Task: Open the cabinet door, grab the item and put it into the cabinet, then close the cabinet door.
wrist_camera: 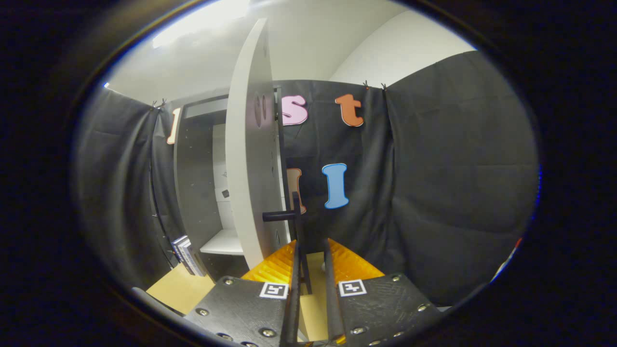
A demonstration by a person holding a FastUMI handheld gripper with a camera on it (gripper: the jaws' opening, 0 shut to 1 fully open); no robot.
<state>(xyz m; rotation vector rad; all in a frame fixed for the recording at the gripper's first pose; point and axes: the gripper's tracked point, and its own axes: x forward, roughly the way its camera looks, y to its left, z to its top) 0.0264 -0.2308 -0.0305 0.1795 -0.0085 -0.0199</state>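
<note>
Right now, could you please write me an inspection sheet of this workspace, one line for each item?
Surface: wooden table, bare patch ahead of the gripper.
Job's things: cabinet open; door swung out edge-on; white shelf inside.
Handle: dark bar on the door, running down between the fingers.
Clutter: small stack like books by the cabinet's foot.
Gripper: fingers close together around the handle; pressing cannot be told.
Cables: nothing seen.
Surroundings: black cloth wall, white wall above.

Gripper (312, 250) fingers narrowly parted around dark handle (295, 217) on swung-open cabinet door (250, 159); books (185, 255) beside cabinet (202, 183) base.
</note>
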